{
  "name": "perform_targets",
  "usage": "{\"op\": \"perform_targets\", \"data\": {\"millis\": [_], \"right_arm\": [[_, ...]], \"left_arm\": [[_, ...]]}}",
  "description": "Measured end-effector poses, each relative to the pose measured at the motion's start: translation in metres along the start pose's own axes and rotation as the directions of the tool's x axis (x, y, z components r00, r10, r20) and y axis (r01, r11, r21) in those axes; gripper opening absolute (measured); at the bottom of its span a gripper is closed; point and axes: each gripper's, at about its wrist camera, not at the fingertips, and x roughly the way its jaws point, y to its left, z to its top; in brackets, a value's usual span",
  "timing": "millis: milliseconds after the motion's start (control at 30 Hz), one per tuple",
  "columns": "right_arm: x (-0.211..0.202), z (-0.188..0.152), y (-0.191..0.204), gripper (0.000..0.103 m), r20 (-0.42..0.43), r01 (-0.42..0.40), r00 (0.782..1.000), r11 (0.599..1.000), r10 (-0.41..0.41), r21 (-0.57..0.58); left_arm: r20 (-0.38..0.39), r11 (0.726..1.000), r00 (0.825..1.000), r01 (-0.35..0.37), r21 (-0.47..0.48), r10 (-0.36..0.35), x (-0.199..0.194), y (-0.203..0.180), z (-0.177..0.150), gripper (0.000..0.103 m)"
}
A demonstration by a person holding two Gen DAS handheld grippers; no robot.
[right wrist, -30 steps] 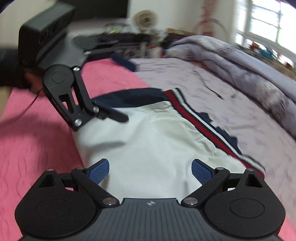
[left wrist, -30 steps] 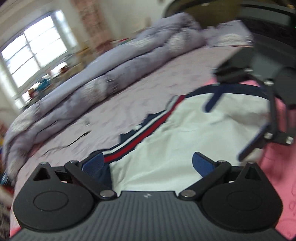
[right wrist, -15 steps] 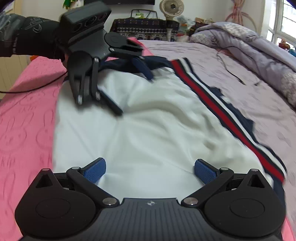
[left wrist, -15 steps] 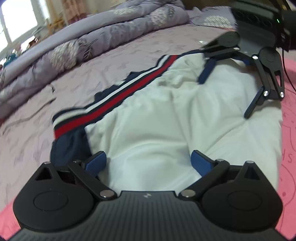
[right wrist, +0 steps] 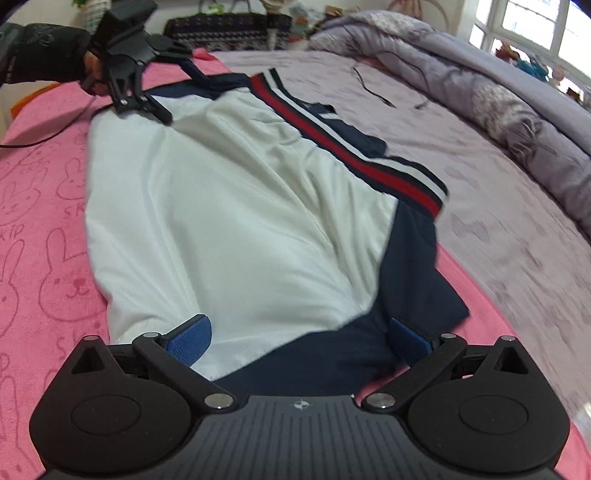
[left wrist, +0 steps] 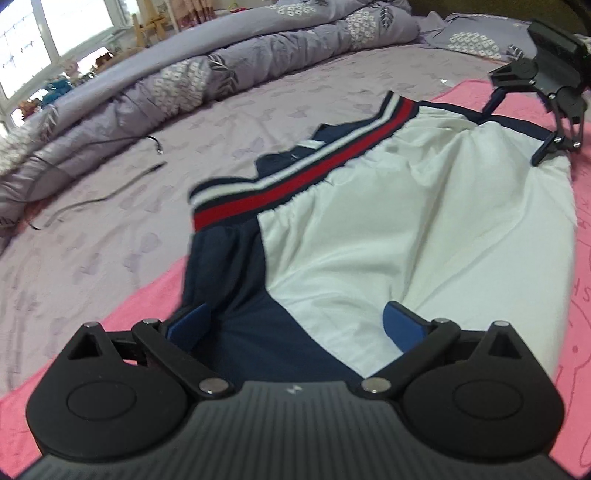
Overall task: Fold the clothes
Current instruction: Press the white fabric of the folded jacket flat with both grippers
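A white and navy garment with a red, white and navy striped band lies stretched out on a pink towel on the bed. My left gripper is open at one end, its blue pads over the navy and white cloth. My right gripper is open at the opposite end over the garment. Each gripper shows at the far end in the other's view: the right gripper and the left gripper, both open.
A lilac sheet covers the bed beside the towel, with a rolled lilac duvet along the far side. A dark cable lies on the sheet. A window is behind the duvet.
Both grippers have drawn apart to opposite ends of the garment, which now lies stretched flatter. Both stay open.
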Motion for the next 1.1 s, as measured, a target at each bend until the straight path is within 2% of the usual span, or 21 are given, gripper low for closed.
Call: {"op": "perform_targets", "data": {"millis": [67, 133, 267, 367, 467, 567, 600, 667, 700, 767, 833, 933, 1033, 1100], "right_arm": [[-0.009, 0.008, 0.003, 0.103, -0.021, 0.041, 0.999, 0.999, -0.042, -0.016], [-0.018, 0.021, 0.008, 0.103, 0.020, 0.050, 0.999, 0.998, -0.050, -0.033], [-0.017, 0.059, 0.026, 0.103, 0.120, -0.014, 0.992, 0.997, 0.023, -0.076], [0.005, 0.087, 0.047, 0.103, 0.154, -0.077, 0.983, 0.989, 0.096, -0.123], [0.038, 0.100, 0.063, 0.103, 0.143, -0.132, 0.978, 0.982, 0.151, -0.135], [0.076, 0.100, 0.064, 0.103, 0.107, -0.059, 0.992, 0.993, 0.069, -0.102], [0.085, 0.101, 0.058, 0.103, 0.116, -0.032, 0.992, 0.998, 0.039, -0.060], [0.096, 0.105, 0.038, 0.103, 0.148, 0.024, 0.989, 0.998, -0.032, 0.058], [0.101, 0.106, 0.029, 0.103, 0.147, 0.042, 0.987, 0.994, -0.057, 0.102], [0.112, 0.110, 0.017, 0.103, 0.143, 0.066, 0.986, 0.986, -0.088, 0.153], [0.118, 0.115, 0.015, 0.103, 0.155, 0.109, 0.978, 0.977, -0.139, 0.185], [0.119, 0.121, 0.018, 0.103, 0.166, 0.145, 0.968, 0.961, -0.186, 0.234], [0.101, 0.120, 0.028, 0.103, 0.204, 0.116, 0.967, 0.975, -0.155, 0.190], [0.084, 0.120, 0.037, 0.103, 0.239, 0.091, 0.963, 0.985, -0.126, 0.149]], "left_arm": [[0.026, 0.999, 0.999, -0.030, 0.021, 0.029, -0.014, -0.003, 0.009, 0.101], [0.054, 0.997, 0.997, -0.060, 0.041, 0.058, -0.027, -0.007, 0.017, 0.101], [0.128, 0.996, 0.992, 0.004, 0.091, -0.016, -0.038, -0.029, 0.038, 0.102], [0.114, 0.988, 0.991, 0.059, 0.144, -0.076, -0.027, -0.054, 0.043, 0.102], [0.082, 0.975, 0.988, 0.116, 0.188, -0.133, -0.009, -0.075, 0.033, 0.102], [0.047, 0.981, 0.996, 0.070, 0.183, -0.080, 0.016, -0.077, 0.024, 0.102], [0.038, 0.988, 0.998, 0.052, 0.143, -0.058, 0.024, -0.069, 0.024, 0.102], [0.022, 1.000, 1.000, -0.018, 0.017, 0.018, 0.040, -0.044, 0.025, 0.102], [0.003, 0.997, 0.998, -0.056, -0.056, 0.057, 0.048, -0.029, 0.026, 0.103], [-0.022, 0.975, 0.996, -0.092, -0.200, 0.090, 0.057, 0.001, 0.026, 0.103], [-0.029, 0.953, 0.994, -0.106, -0.282, 0.102, 0.062, 0.016, 0.028, 0.103], [-0.031, 0.949, 0.984, -0.175, -0.264, 0.173, 0.060, 0.011, 0.035, 0.103], [0.007, 0.961, 0.978, -0.205, -0.185, 0.210, 0.046, -0.001, 0.039, 0.102], [0.037, 0.964, 0.976, -0.206, -0.166, 0.215, 0.032, -0.006, 0.042, 0.102]]}}
